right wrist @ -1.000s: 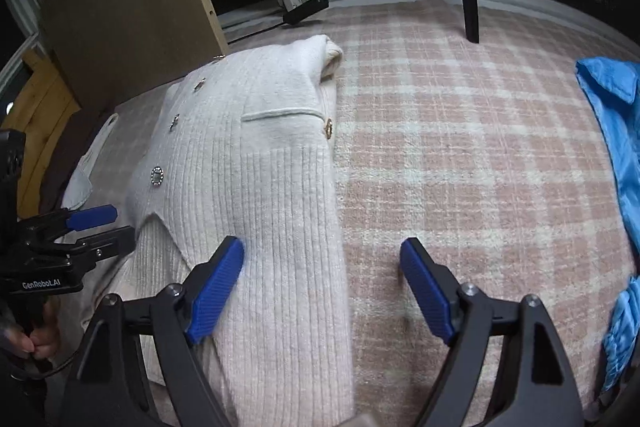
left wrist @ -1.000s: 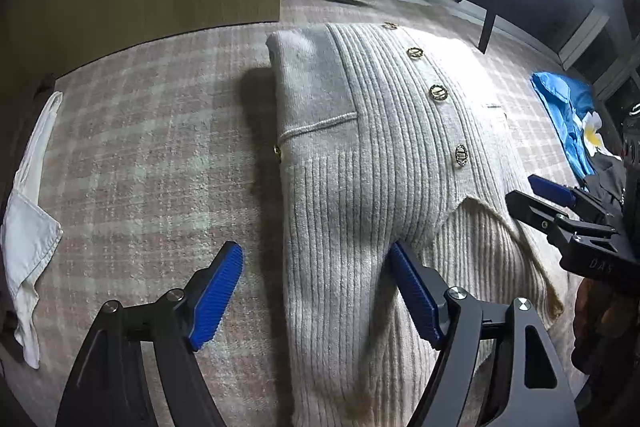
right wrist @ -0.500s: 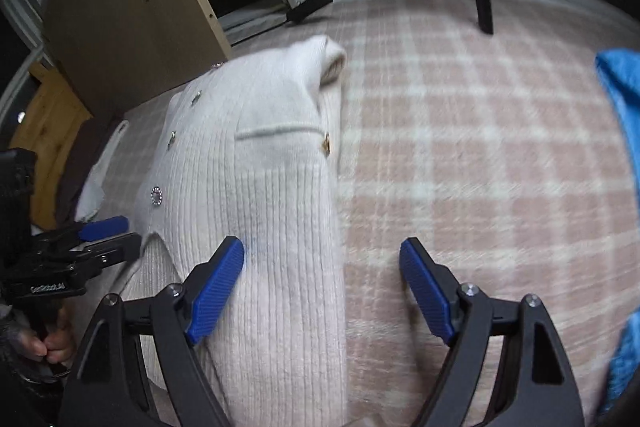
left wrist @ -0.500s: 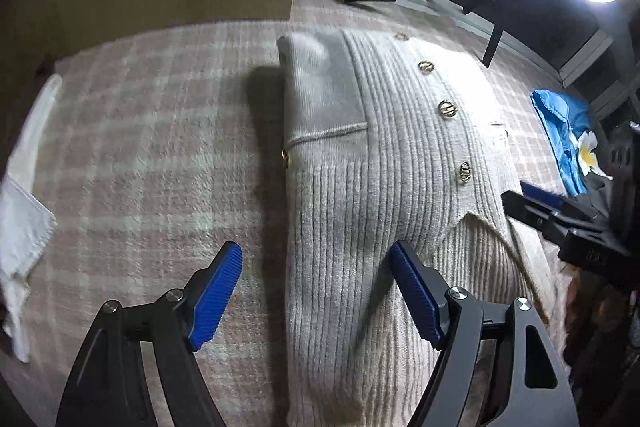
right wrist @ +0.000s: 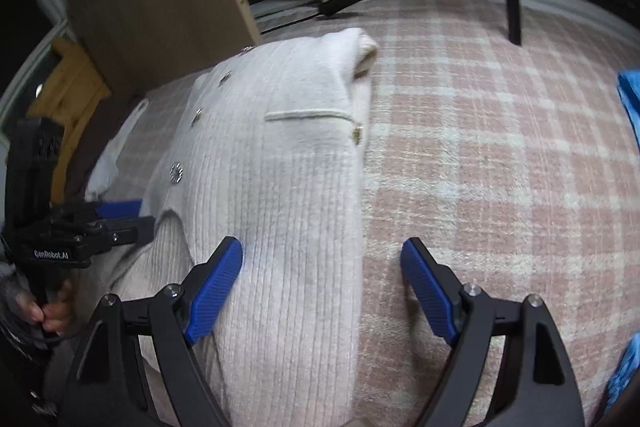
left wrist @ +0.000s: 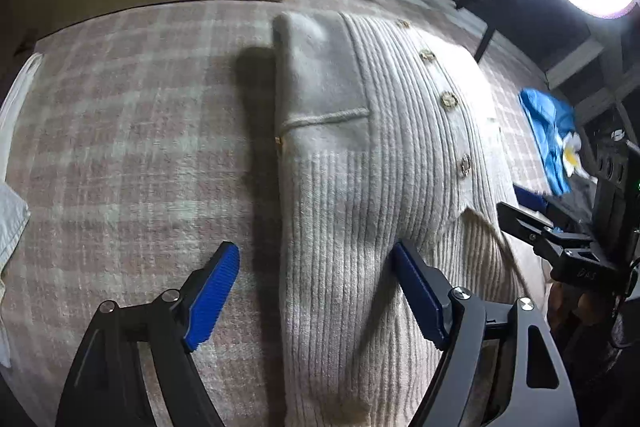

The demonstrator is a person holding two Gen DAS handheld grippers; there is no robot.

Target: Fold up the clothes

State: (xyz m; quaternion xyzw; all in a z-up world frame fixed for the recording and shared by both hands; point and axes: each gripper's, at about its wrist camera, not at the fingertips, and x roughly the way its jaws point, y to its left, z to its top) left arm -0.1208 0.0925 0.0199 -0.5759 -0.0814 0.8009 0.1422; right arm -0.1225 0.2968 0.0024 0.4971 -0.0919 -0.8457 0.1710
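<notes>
In the left wrist view, a white cloth (left wrist: 10,211) lies at the far left edge of the frame on the pink plaid blanket (left wrist: 132,147). To its right, at the bottom, the left gripper (left wrist: 316,291) has its jaws spread wide and holds nothing; its left blue pad (left wrist: 212,297) is over the blanket and its right pad over the cream ribbed cardigan (left wrist: 360,187). The cardigan lies in the centre of the frame, folded to a long narrow shape, with a row of gold buttons (left wrist: 448,101) in its upper right part. Further right, a blue garment (left wrist: 550,135) lies at the right edge. In the right wrist view, a mustard cloth (right wrist: 68,87) is at the left edge, and the left gripper (right wrist: 120,217) is seen below it beside the cardigan (right wrist: 280,187). The cardigan fills the centre left of the frame, and the plaid blanket (right wrist: 500,147) fills the right. At the bottom, the right gripper (right wrist: 322,287) is also wide open and empty, its left pad (right wrist: 214,289) over the knit and its right pad over the blanket.
</notes>
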